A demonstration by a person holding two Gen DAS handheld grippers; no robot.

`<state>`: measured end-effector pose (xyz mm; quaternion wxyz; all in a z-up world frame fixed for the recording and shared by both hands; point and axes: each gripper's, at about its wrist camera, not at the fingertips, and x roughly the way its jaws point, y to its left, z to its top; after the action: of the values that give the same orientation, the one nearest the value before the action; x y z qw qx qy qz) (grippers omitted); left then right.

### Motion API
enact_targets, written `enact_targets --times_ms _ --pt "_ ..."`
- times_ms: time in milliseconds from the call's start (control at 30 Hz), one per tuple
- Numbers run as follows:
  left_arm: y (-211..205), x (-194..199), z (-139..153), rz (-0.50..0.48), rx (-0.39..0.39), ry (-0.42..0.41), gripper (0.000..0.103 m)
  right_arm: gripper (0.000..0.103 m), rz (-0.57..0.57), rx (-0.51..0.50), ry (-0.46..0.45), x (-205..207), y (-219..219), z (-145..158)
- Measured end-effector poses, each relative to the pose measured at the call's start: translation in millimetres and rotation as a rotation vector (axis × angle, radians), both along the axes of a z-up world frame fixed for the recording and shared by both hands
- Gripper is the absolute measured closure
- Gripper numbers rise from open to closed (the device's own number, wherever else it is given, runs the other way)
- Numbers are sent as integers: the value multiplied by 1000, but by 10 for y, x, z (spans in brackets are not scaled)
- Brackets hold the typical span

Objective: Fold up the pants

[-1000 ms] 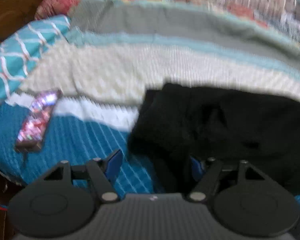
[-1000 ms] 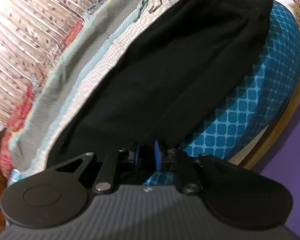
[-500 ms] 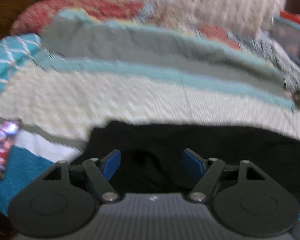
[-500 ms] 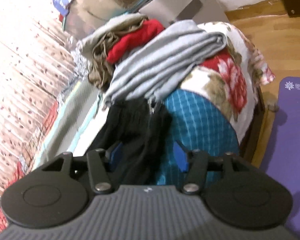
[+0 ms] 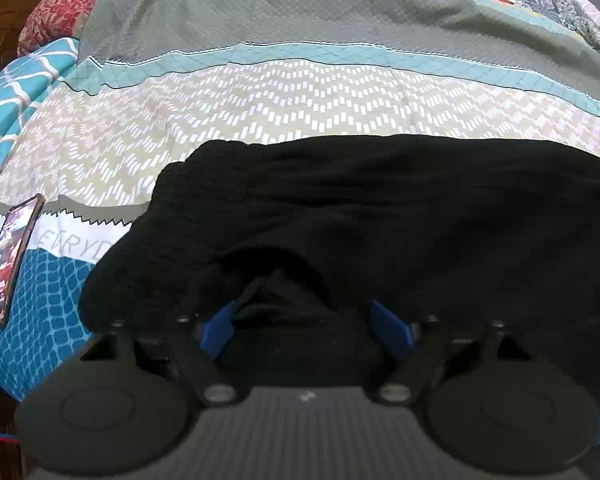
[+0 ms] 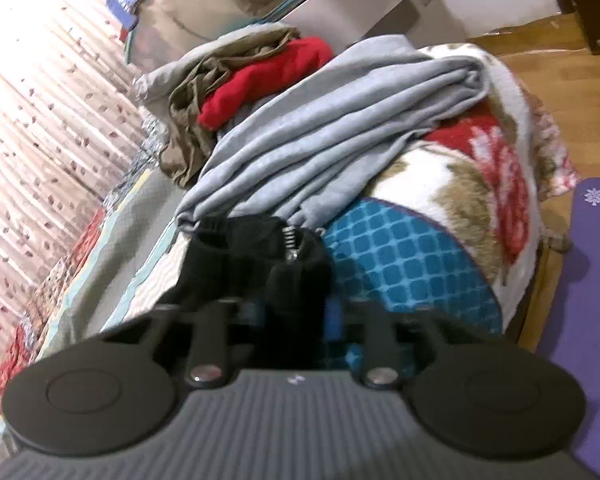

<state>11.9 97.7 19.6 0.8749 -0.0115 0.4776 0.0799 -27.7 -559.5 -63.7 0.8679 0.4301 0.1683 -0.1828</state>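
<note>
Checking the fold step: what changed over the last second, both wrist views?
The right gripper went from the leg end of the black pants to their bunched end by the grey garment; its jaws opened, then closed on the cloth. The left gripper slid from the pants' edge over the fabric, jaws opening, gripping nothing. Phone and bedspread stayed put.

Patterned bed (image 5: 260,112), black pants (image 5: 380,208), phone (image 5: 8,256), grey garment (image 6: 340,128)

The left gripper (image 5: 306,326) points steeply down with its jaws standing wide apart, and they have just been opening further. The right gripper (image 6: 296,316) has just been closing, and its blue pads (image 6: 333,318) pinch black cloth.
</note>
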Motion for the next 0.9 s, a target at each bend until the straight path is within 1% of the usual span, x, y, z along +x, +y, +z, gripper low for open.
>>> enact_targets --times_ms 67,133,167,200,267,333,400,467,567,633,700,733,800,867,900 --pt "2 -2 23 17 -3 -8 28 83 11 -7 -39 -74 51 113" --pt "-16 -31 79 24 0 -19 35 83 41 -36 -74 -128 163 291" --pt "-20 -50 121 19 -2 -31 42 84 62 -56 -89 -153 232 393" --pt "-24 -71 181 13 -7 -49 45 84 88 -82 -105 -171 325 503" --pt "1 -132 340 -3 -44 -96 47 84 160 -144 -134 -173 572 734" --pt "11 -166 512 -22 -94 -148 47 84 231 -217 -143 -117 858 892" --pt "-18 -138 662 -66 -155 -178 49 84 316 -274 -151 -42 1183 999" --pt "-94 -75 765 -129 -222 -185 49 84 395 -317 -152 51 1488 1039" --pt "-326 137 840 -243 -346 -163 48 84 539 -404 -116 248 2048 1001" --pt "-604 279 843 -314 -408 -136 47 84 626 -455 -82 381 2366 944" --pt "-906 424 782 -388 -468 -94 45 84 695 -498 -37 498 2643 838" --pt "-1064 490 726 -420 -486 -71 44 84 719 -515 -19 544 2739 771" --pt "-1441 564 630 -474 -498 -24 43 84 742 -548 19 628 2860 652" --pt "-1737 668 503 -510 -517 39 41 84 754 -553 40 657 2893 569" --pt "-1841 706 442 -522 -533 70 39 84 758 -549 43 644 2863 557"
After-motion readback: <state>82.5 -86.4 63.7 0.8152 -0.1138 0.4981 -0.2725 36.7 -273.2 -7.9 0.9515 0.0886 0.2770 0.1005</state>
